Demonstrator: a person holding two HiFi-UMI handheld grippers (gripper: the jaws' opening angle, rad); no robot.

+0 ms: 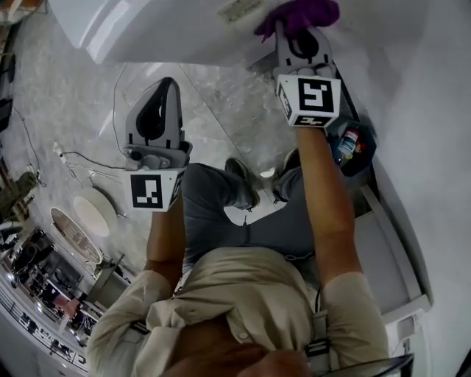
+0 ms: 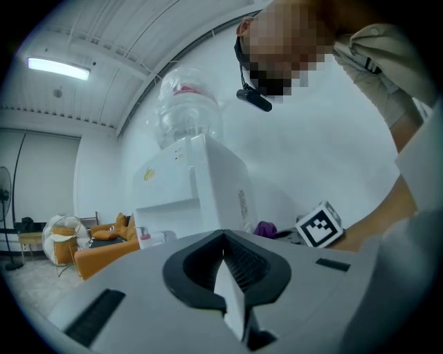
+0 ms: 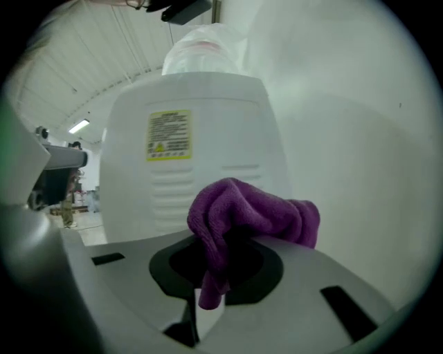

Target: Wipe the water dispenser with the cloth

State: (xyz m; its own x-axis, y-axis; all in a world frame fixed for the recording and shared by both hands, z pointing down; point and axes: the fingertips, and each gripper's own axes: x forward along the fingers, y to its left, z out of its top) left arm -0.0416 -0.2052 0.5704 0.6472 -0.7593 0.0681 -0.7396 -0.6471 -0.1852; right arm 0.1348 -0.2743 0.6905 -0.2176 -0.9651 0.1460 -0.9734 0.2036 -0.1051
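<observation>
The white water dispenser point(image 1: 162, 29) fills the top of the head view; its back panel with a yellow label point(image 3: 169, 135) and vent slots faces the right gripper view, a clear bottle point(image 3: 204, 48) on top. My right gripper point(image 1: 298, 33) is shut on a purple cloth point(image 3: 242, 214), which bunches above its jaws close to the dispenser's back. The purple cloth point(image 1: 302, 15) touches or nearly touches the white body. My left gripper point(image 1: 163, 92) is shut with nothing in it, held away from the water dispenser point(image 2: 201, 187) over the floor.
A white wall point(image 1: 419, 88) runs close on the right. A dark bin point(image 1: 353, 143) with bottles stands by the person's feet. A round white object point(image 1: 92, 213) and a cable point(image 1: 88, 158) lie on the marble floor. An orange sofa point(image 2: 104, 242) stands further off.
</observation>
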